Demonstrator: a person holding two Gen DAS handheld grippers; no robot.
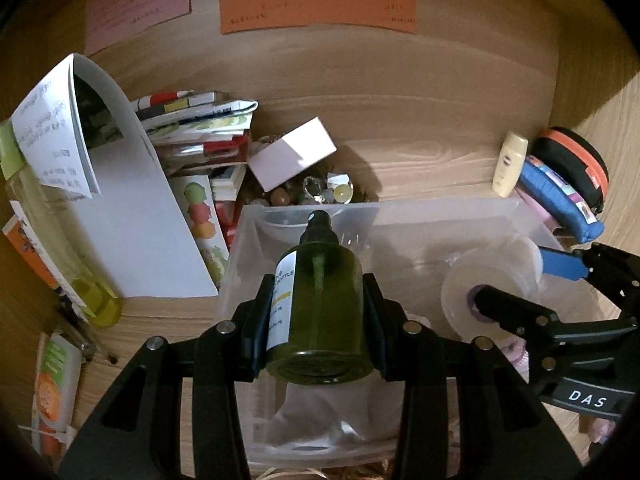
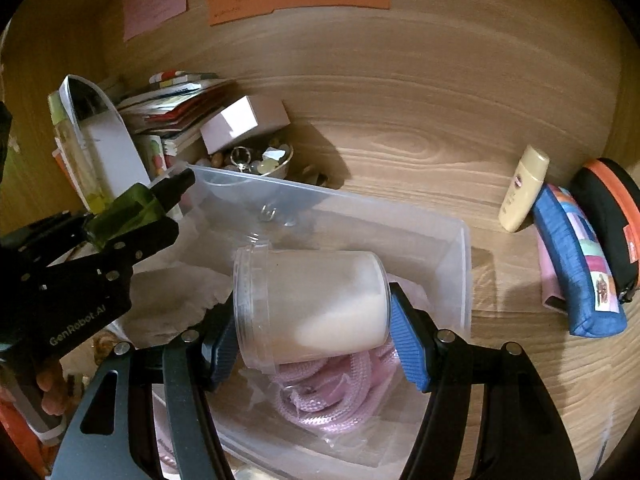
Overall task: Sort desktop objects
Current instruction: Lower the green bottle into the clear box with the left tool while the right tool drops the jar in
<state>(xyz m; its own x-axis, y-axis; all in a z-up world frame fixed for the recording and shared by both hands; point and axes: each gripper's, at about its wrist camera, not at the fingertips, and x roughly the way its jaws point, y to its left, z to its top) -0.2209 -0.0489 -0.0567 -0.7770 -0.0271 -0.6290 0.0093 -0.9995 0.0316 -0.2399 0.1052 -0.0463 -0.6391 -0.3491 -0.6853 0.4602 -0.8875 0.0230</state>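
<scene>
Over the clear plastic bin (image 2: 456,240) on a cluttered wooden desk, the left gripper (image 1: 318,300) pinches a green spray bottle (image 1: 320,304) around its smooth, likely slippery body. The right gripper (image 2: 316,320), jaws spread wider, clamps a translucent jar (image 2: 312,304) of pale cream across its stiff sides, probably the heavier load.

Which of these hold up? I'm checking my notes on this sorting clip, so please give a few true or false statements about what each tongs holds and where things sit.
1. The left tongs grip a green spray bottle. True.
2. The right tongs are empty. False: they clamp a clear jar of pale contents.
3. Both items are over the clear plastic bin. True.
4. The bin is empty. False: pink cord lies inside.
5. The cream bottle is in the bin. False: it stands outside, beside a blue pouch.
</scene>
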